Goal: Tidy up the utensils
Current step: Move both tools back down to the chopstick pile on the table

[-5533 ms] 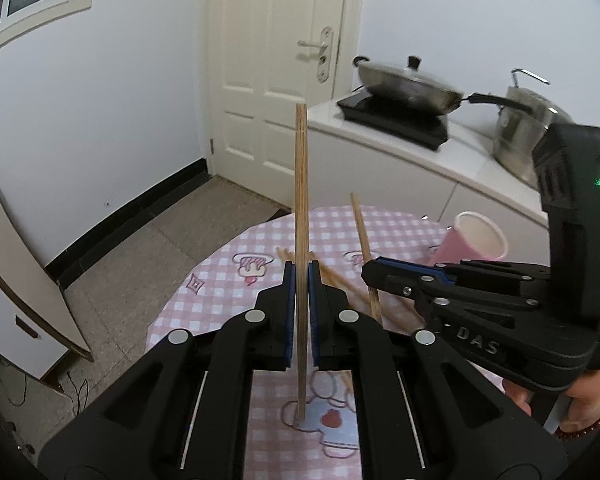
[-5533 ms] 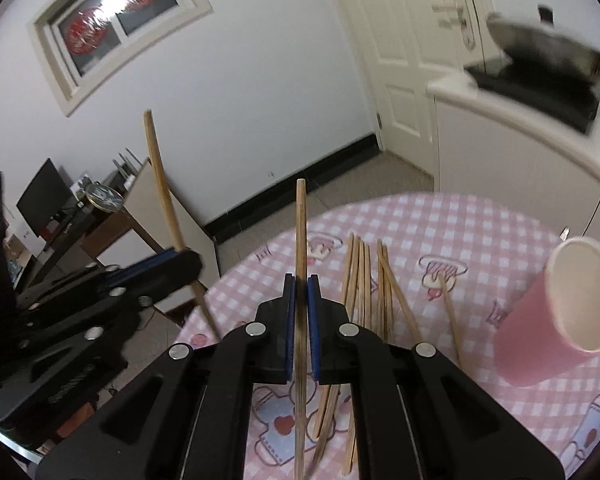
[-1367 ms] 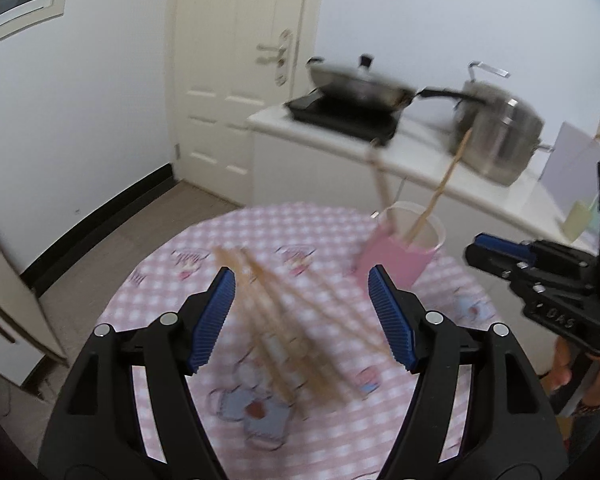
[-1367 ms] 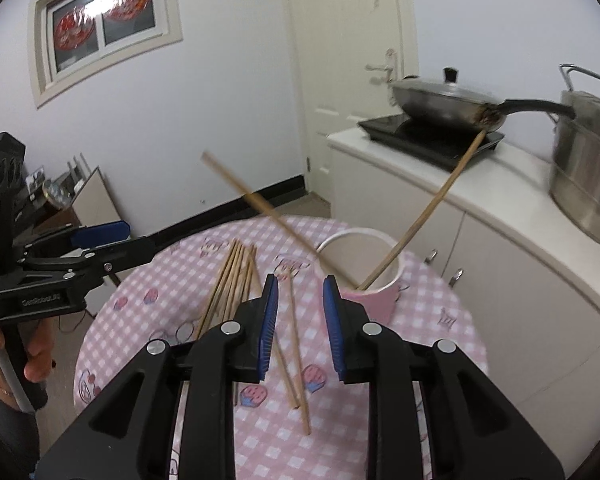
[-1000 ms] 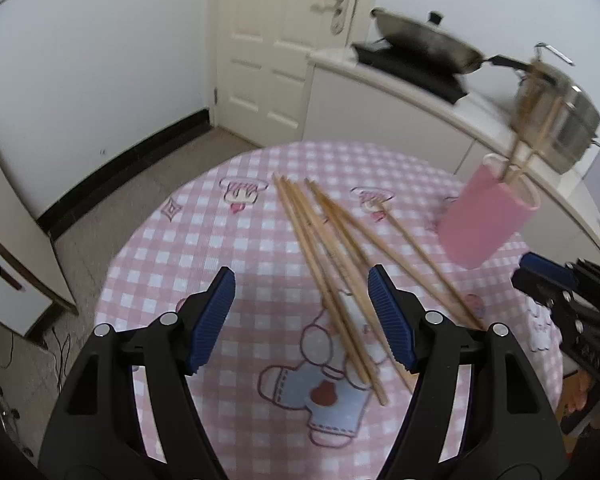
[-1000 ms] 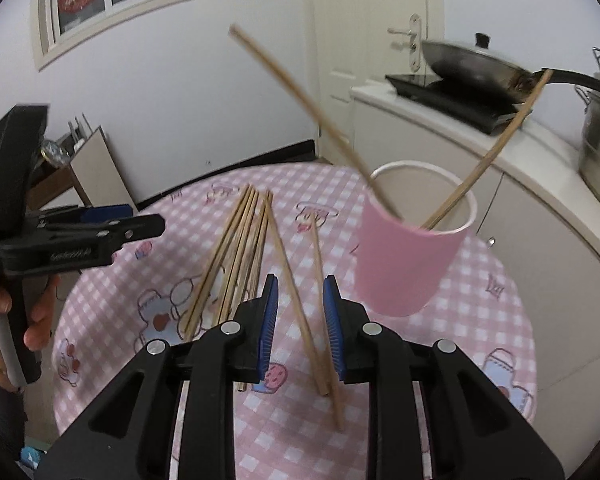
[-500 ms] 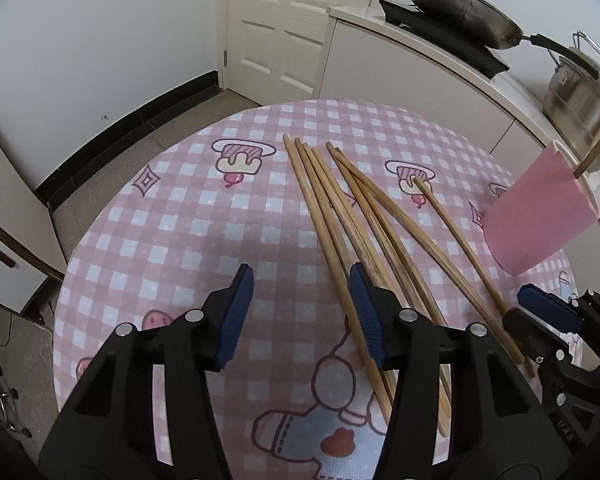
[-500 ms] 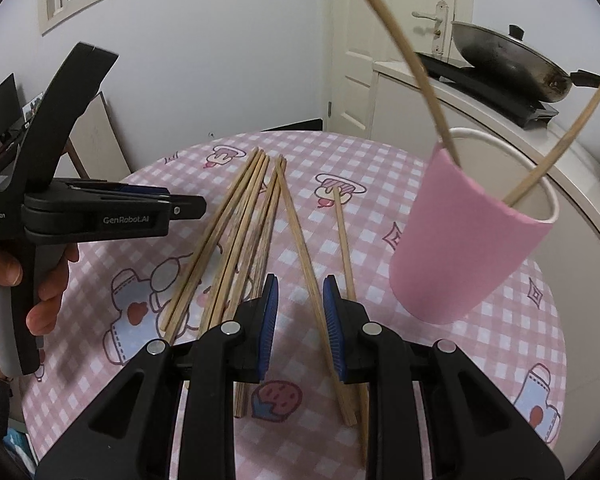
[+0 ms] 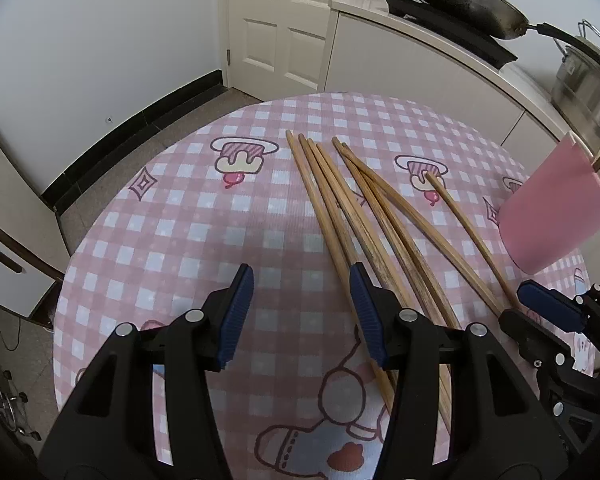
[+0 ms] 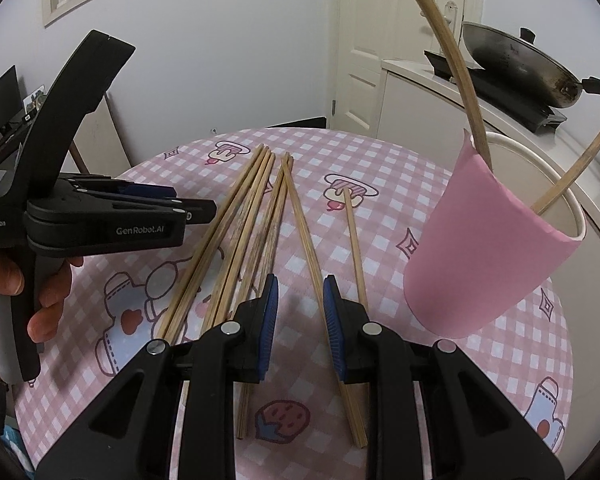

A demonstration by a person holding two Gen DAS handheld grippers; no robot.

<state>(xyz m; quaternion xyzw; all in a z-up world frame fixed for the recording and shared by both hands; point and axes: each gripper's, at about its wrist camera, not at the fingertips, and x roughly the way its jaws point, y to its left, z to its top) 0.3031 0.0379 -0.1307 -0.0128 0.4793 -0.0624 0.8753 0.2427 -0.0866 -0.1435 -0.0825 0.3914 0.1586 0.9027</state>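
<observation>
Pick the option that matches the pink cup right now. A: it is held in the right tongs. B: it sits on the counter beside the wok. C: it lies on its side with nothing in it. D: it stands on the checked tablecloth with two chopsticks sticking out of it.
D: the pink cup stands on the tablecloth with two chopsticks leaning out of its mouth.

We see matt wooden chopsticks, a matt pink paper-looking cup, checked cloth on the surface, dull metal wok.
</observation>
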